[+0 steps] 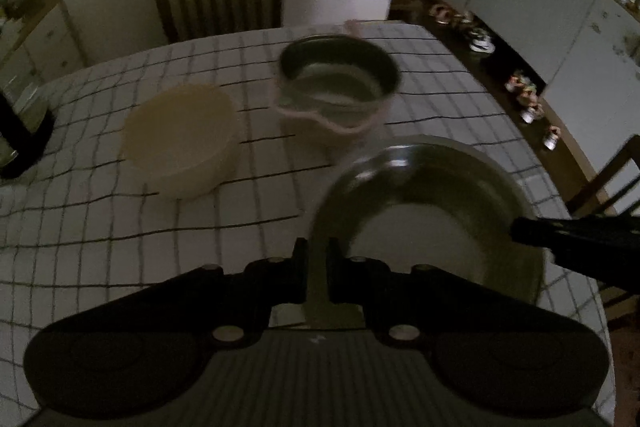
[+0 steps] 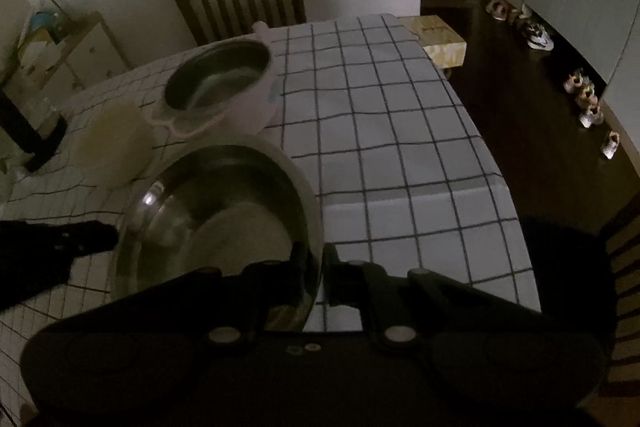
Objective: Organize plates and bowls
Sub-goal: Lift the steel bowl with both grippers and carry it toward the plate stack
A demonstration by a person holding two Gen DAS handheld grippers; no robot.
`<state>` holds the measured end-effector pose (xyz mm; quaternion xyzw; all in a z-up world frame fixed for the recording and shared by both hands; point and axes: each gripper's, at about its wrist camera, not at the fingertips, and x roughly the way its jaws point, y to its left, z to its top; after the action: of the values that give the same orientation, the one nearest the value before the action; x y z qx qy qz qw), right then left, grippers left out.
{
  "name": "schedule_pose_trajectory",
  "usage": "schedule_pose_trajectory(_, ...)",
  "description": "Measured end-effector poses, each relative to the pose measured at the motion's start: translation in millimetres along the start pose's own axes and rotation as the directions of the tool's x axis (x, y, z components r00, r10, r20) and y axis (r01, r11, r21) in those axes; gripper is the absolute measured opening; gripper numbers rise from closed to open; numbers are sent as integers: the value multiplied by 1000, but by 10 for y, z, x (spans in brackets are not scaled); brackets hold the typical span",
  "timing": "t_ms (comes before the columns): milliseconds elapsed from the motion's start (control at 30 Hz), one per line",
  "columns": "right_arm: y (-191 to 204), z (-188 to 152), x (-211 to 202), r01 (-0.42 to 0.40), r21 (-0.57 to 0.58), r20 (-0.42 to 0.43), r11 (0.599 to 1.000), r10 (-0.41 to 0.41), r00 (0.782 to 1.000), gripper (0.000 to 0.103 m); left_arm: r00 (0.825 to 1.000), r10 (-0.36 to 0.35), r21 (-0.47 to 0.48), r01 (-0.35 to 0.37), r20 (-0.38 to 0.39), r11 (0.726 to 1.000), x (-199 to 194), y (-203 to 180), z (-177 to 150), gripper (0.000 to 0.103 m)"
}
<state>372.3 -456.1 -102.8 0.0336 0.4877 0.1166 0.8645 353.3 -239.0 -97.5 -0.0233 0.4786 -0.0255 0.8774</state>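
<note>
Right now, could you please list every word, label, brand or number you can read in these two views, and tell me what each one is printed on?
No text can be read in either view.
Yellowish cardboard box at the far corner of the checked tablecloth: a dark mark on its top, too blurred and dim to read.
Steel bowl, steel-lined white bowl and cream plastic bowl: no markings visible.

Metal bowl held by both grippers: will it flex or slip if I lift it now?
The metal bowl looks rigid, so probably no flex. Its glossy rim may slip in thin pinches. The left gripper and right gripper hold opposite edges, so uneven lifting could tilt it.
</note>
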Motion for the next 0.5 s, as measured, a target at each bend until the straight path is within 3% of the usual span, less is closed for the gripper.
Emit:
schedule_pose_trajectory(167,-132,-41,51,-28,43,-23,999,29,999,9,998,-14,-47,12,-54,999,95,136,-33,11)
schedule_pose_trajectory(267,-157,-57,67,-39,41,-29,998,40,999,10,997,-11,-63,6,-80,998,163,161,-73,28)
schedule_pose_trajectory(333,-167,-56,76,-42,39,-31,998,44,999,10,996,-24,-86,17,-87,996,213,167,-90,58)
schedule_pose_trajectory(367,-173,-53,80,-44,38,-33,998,45,998,10,996,-28,-102,19,-85,995,224,177,-94,63)
schedule_pose_trajectory(500,-196,-53,95,-53,42,-37,998,54,998,10,995,-35,-101,26,-94,995,284,74,-86,63)
